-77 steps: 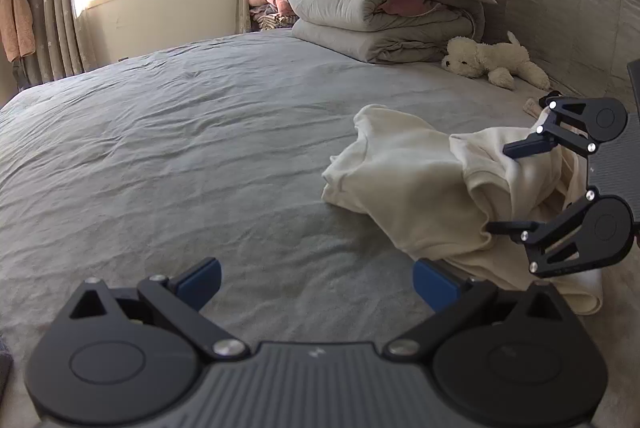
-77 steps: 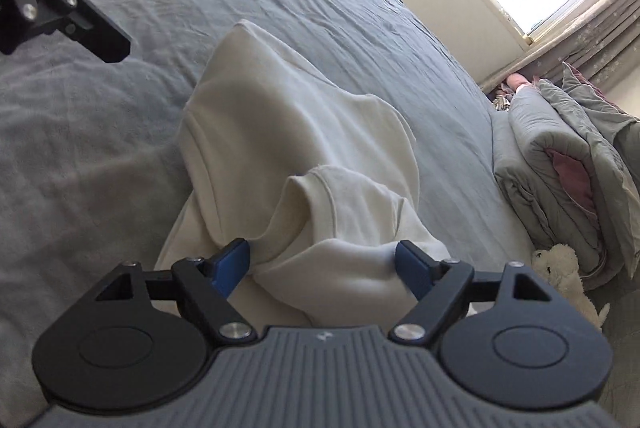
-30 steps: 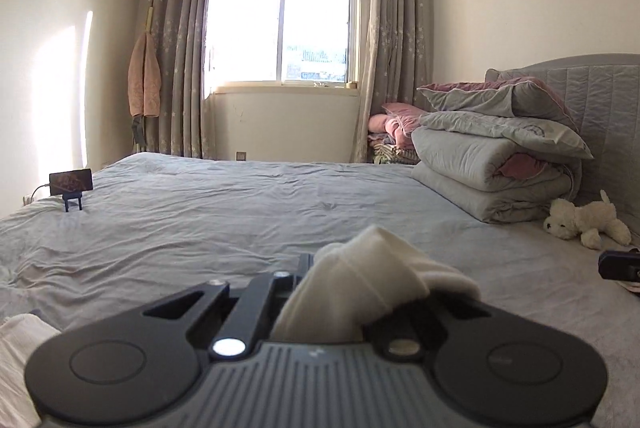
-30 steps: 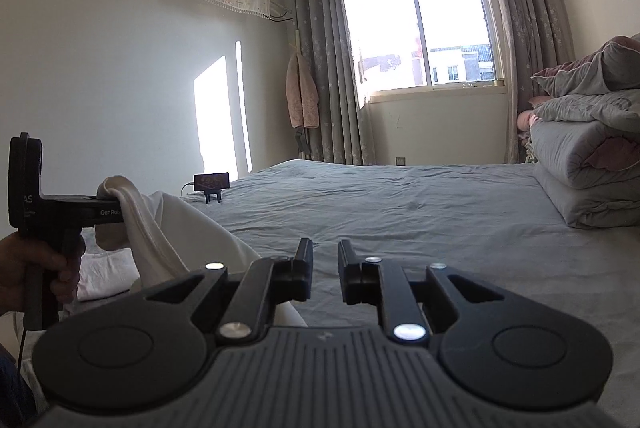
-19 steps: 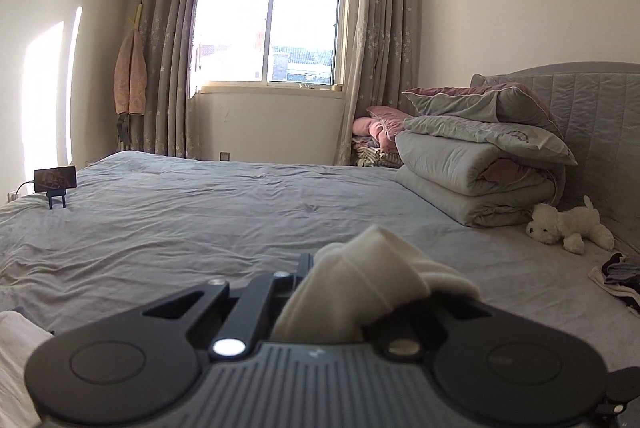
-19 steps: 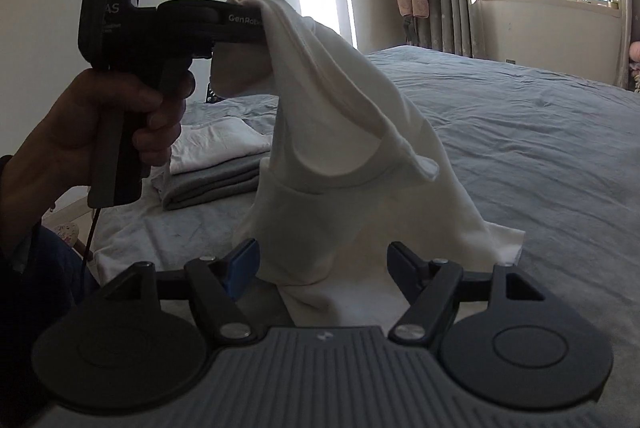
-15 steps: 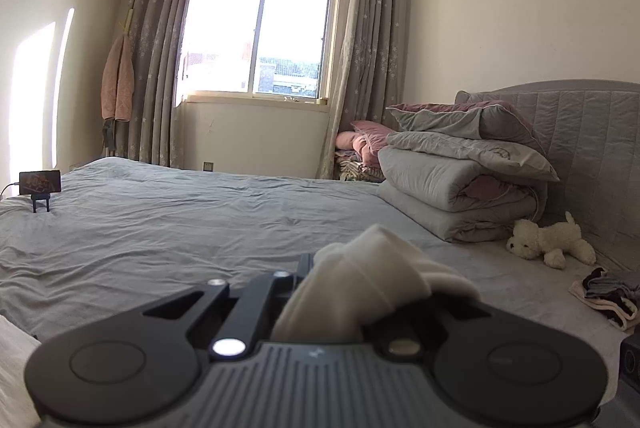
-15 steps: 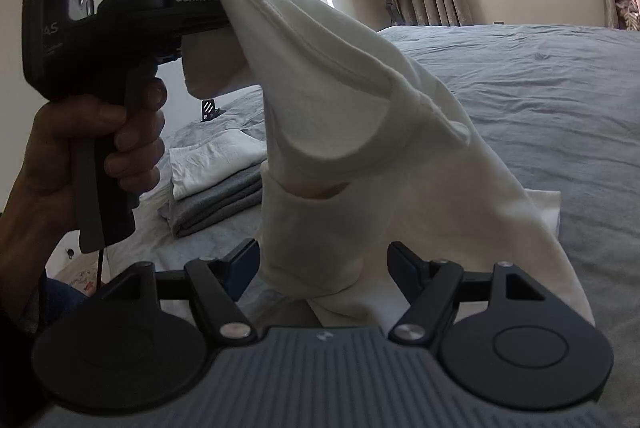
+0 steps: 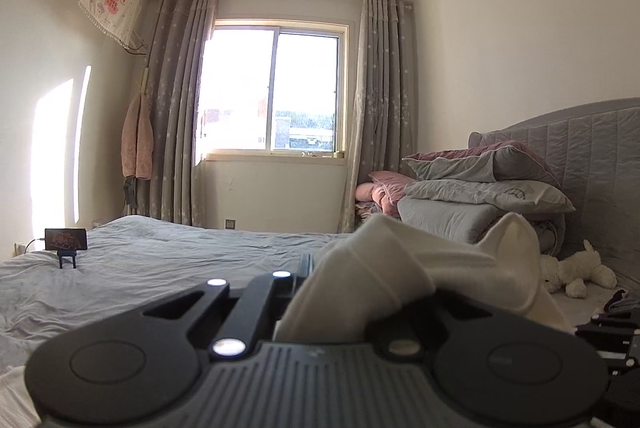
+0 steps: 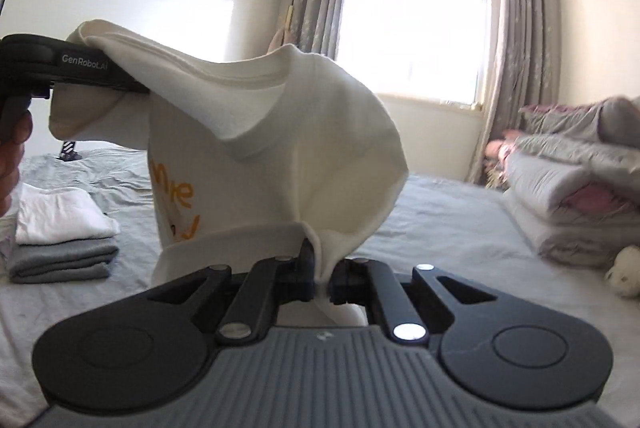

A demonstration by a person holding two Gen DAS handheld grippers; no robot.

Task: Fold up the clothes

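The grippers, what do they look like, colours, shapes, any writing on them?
Both are matte black. The right gripper has a ribbed grey base, two round black discs at its sides, and angled link arms with silver rivets running to narrow fingers. The left gripper shows the same build in its own camera. Seen side-on from the right wrist, its black body carries white "GenRobot.AI" lettering. No cable or sleeve is visible.

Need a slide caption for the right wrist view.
Both hand-held grippers, right and left, pinch a cream T-shirt above the grey bed.
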